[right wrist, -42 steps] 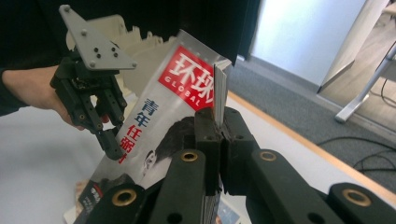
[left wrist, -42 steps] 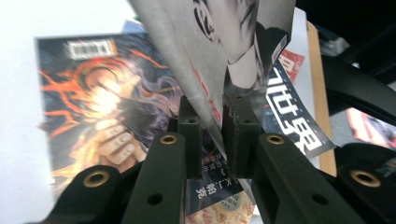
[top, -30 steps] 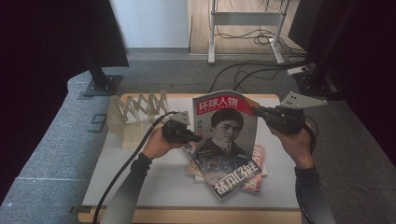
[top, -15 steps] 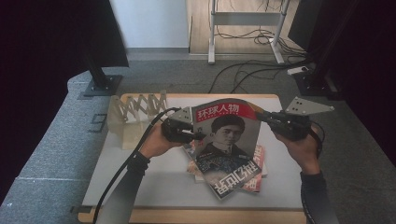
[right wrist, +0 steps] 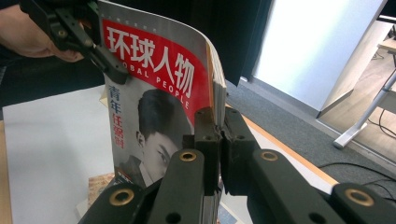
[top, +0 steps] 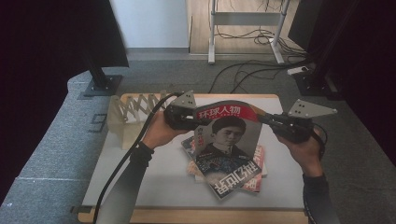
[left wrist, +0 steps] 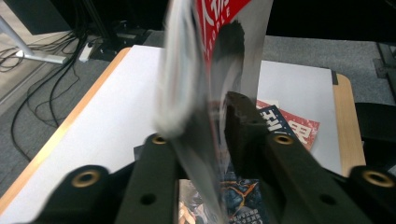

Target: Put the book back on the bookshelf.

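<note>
a person at a table (top: 154, 186) lifts a magazine (top: 229, 135) upright between two hand-held tongs, above the middle of the white table top and over a small stack of other magazines (top: 254, 170) lying flat there. the right gripper (top: 266, 119) is clamped on the magazine's right edge near the top; in the right gripper view its jaws stand pressed together on the sheaf of pages (right wrist: 215, 93). the left gripper (top: 198, 123) meets the left edge by the red title band; in the left gripper view the pages (left wrist: 196, 93) pass between its jaws, which have just been closing a little, and the pads appear to pinch them. judged from the bowed cover and fanned page edges, the magazine is light, limp and glossy, so it is likely to sag, slip or tear at a corner; the surest hold would take the whole thickness close to the spine or an upper edge, with both tongs kept level. a folding lattice rack (top: 133, 109) stands at the far left of the table, just beside the left hand (top: 161, 133), and the cable (top: 126, 158) trails along the left forearm; either may hinder a move leftward.
</note>
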Motion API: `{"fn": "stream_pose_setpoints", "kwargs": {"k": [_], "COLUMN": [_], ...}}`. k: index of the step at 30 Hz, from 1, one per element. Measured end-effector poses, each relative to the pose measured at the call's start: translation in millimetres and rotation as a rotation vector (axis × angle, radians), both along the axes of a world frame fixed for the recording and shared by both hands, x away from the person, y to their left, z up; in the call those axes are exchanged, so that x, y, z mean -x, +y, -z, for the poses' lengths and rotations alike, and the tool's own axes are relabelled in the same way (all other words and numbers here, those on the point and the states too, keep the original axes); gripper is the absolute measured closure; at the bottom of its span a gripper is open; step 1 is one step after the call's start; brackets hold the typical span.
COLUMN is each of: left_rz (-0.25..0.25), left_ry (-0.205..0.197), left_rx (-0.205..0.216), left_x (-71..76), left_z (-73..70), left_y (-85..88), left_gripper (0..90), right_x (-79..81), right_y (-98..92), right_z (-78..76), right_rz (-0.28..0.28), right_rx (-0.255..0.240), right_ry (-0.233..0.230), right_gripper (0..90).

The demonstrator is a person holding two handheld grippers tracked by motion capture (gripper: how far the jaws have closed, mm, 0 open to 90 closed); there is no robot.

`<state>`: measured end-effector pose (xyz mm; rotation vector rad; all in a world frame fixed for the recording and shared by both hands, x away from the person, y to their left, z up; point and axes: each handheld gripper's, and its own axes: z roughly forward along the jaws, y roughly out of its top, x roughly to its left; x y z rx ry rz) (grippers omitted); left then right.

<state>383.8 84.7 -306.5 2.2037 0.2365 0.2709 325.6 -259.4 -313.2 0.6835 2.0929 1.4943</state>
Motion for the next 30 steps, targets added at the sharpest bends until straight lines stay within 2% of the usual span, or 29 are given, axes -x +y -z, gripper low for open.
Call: {"fn": "stream_pose_setpoints", "kwargs": {"k": [4, 5, 11, 13, 16, 19, 24, 28, 29, 30], "left_rz": [0.004, 0.009, 0.011, 0.01, 0.006, -0.006, -0.036, -0.069, -0.069, -0.079], "left_ry": [0.027, 0.049, 0.062, 0.067, 0.067, 0.062, 0.069, 0.076, 0.076, 0.083], "left_rx": [0.008, 0.018, 0.017, 0.013, 0.009, -0.008, -0.01, 0.004, 0.004, 0.01], "left_x": [0.3, 0.4, 2.1, 2.6, 3.5, 5.5, 6.5, 8.6, 8.6, 9.4], "left_z": [-0.5, -0.4, -1.3, -1.8, -2.3, -4.2, -5.2, -4.4, -4.4, -4.4], "left_y": [0.7, 1.2, 1.8, 4.4, 6.8, 13.0, 21.9, 37.2, 37.2, 44.1], "left_gripper": [83.8, 84.5, 85.9, 86.1, 86.2, 86.3, 86.4, 86.4, 86.4, 86.4], "right_x": [0.4, 1.0, 2.3, 2.3, 2.4, 3.4, 5.4, 6.2, 6.2, 6.7], "right_y": [-1.5, -2.5, -6.0, -7.5, -9.1, -12.8, -18.1, -21.8, -21.8, -23.8], "right_z": [0.7, 0.9, 3.4, 9.0, 14.5, 28.3, 48.3, 66.5, 66.5, 76.0], "right_rz": [0.002, 0.011, 0.032, 0.065, 0.084, 0.128, 0.185, 0.229, 0.229, 0.252], "right_rx": [-0.001, 0.01, 0.025, 0.049, 0.058, 0.064, 0.077, 0.109, 0.109, 0.124], "right_ry": [0.001, -0.003, 0.009, 0.022, 0.034, 0.062, 0.104, 0.138, 0.138, 0.159], "right_gripper": [84.8, 83.8, 78.4, 73.6, 70.1, 61.0, 50.2, 42.5, 42.5, 38.6]}}
